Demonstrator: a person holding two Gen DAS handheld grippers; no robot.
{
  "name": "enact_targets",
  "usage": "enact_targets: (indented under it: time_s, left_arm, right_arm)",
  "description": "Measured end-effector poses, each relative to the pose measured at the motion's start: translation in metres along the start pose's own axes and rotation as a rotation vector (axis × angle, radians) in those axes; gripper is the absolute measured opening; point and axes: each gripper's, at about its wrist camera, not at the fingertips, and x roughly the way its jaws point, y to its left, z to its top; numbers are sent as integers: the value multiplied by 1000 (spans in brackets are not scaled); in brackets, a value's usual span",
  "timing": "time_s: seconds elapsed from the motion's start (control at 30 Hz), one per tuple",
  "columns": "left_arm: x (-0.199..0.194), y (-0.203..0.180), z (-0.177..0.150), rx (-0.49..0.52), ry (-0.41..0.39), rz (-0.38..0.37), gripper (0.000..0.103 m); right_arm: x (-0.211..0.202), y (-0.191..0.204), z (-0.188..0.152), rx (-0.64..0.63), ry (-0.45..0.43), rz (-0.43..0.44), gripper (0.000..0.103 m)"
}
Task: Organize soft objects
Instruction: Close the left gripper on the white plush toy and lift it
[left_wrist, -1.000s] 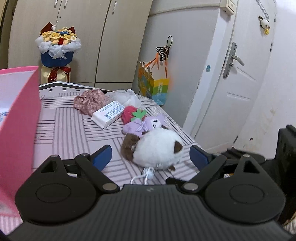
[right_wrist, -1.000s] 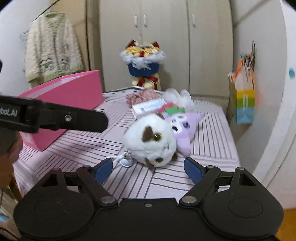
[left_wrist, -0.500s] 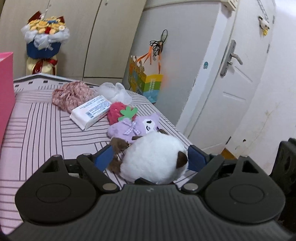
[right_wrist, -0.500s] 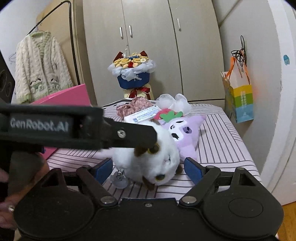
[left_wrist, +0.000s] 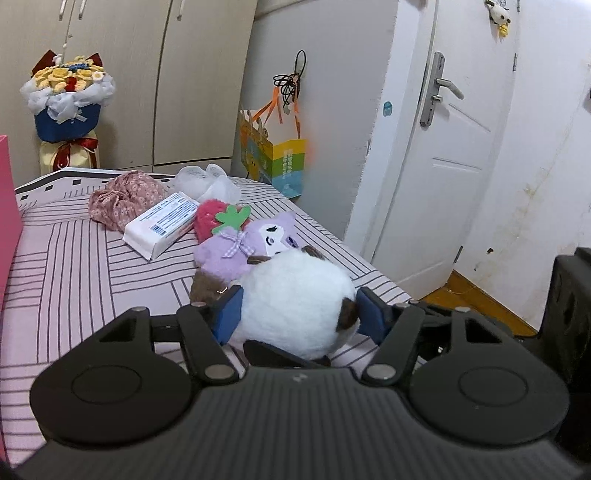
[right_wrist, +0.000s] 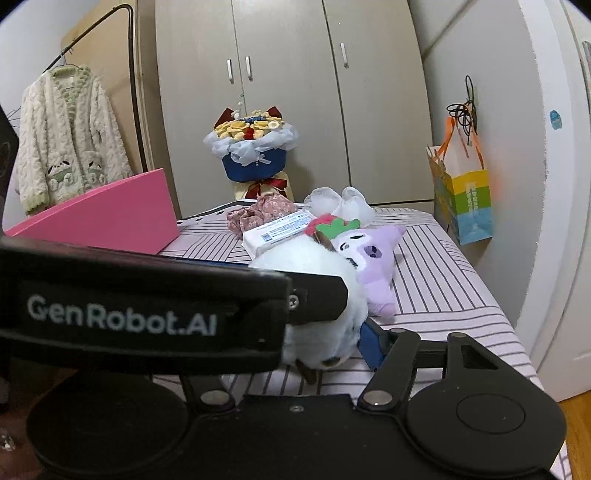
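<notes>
A round white plush toy (left_wrist: 295, 295) with brown patches lies near the front right corner of the striped table (left_wrist: 74, 277). My left gripper (left_wrist: 300, 314) has a blue pad against each side of it, and its jaws are closing. My right gripper (right_wrist: 295, 343) is closing on the same white plush toy (right_wrist: 314, 269). Its right pad presses into the fur; its left pad is hidden behind the left gripper's black housing (right_wrist: 147, 314). A purple plush (left_wrist: 236, 254) and a red strawberry plush (left_wrist: 210, 218) lie just behind.
A white tissue pack (left_wrist: 162, 225), a floral cloth bundle (left_wrist: 125, 199) and a white crumpled bag (left_wrist: 207, 181) lie farther back. A pink box (right_wrist: 110, 218) stands at the table's left. A bouquet (left_wrist: 66, 110) and a hanging paper bag (left_wrist: 273, 158) are beyond; the table edge drops off right.
Both grippers came forward and down around the white plush, and both pairs of jaws narrowed onto it. The left gripper now covers much more of the right wrist view.
</notes>
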Motion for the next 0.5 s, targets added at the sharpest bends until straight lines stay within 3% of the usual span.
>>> enact_targets:
  time_s: [0.5]
  left_arm:
    - [-40,-11,-7,-4,15,61,65]
  right_arm:
    - [-31,31,-2,-22,18,6,68]
